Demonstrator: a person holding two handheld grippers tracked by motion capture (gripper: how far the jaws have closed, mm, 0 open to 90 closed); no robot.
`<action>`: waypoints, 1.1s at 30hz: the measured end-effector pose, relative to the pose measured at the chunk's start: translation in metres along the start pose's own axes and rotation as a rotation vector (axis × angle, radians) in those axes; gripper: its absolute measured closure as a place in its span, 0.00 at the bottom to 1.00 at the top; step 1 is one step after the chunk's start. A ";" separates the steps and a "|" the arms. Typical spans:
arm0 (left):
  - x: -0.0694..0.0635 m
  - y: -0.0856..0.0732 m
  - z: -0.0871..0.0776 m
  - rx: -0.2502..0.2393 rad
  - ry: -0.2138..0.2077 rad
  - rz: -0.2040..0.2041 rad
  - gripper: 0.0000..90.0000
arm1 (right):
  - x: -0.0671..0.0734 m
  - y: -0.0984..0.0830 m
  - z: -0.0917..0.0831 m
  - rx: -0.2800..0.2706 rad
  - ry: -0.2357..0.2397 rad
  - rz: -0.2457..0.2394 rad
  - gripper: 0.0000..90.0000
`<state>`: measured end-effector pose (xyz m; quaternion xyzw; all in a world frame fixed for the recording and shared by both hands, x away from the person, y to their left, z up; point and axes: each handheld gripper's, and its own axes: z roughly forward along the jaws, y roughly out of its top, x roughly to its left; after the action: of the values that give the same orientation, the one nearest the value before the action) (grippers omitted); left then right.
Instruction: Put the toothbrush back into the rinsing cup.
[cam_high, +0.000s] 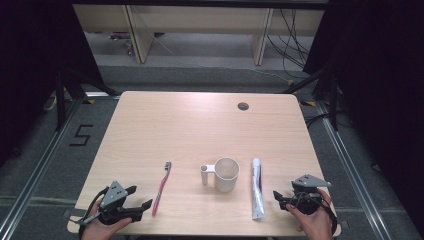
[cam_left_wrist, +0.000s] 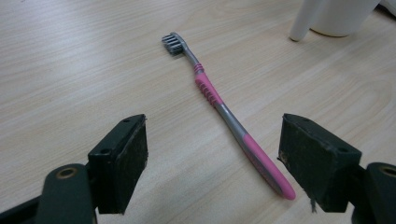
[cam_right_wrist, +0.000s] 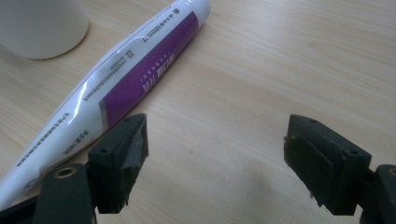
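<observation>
Near edge: left gripper (cam_high: 134, 201) at 7 o'clock on the table (cam_high: 165, 120), jaws spread wide, nothing between them. Right gripper (cam_high: 278, 197) at 5 o'clock, likewise spread and empty. Toothbrush (cam_high: 162, 188) lies flat just right of the left gripper, bristles toward 12. Light, stiff, likely slick; best pinched across the ribbed pink grip. Toothpaste tube (cam_high: 257, 187) beside the right gripper: soft, glossy; take mid-body, gently. Cup (cam_high: 226, 174) between them, farther back.

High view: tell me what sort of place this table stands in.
Probably a lab or recording studio rather than a home. The wooden table stands alone between black curtains, a 5 is taped on the grey floor, and loose cables hang by the workbenches behind it.
</observation>
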<state>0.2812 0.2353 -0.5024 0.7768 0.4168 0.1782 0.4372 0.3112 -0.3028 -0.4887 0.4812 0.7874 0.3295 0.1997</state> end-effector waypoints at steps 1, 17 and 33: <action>0.000 0.000 0.000 0.000 0.000 0.000 0.24 | 0.000 0.000 0.000 0.000 0.000 0.000 0.26; -0.001 -0.001 0.001 0.007 0.003 -0.002 0.22 | 0.001 0.000 0.001 0.003 0.005 0.014 0.27; 0.000 -0.001 0.001 0.022 0.011 0.006 0.24 | -0.002 0.000 0.003 -0.025 -0.007 -0.034 0.28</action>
<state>0.2811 0.2348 -0.5035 0.7818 0.4188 0.1792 0.4258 0.3136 -0.3037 -0.4911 0.4663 0.7907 0.3340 0.2140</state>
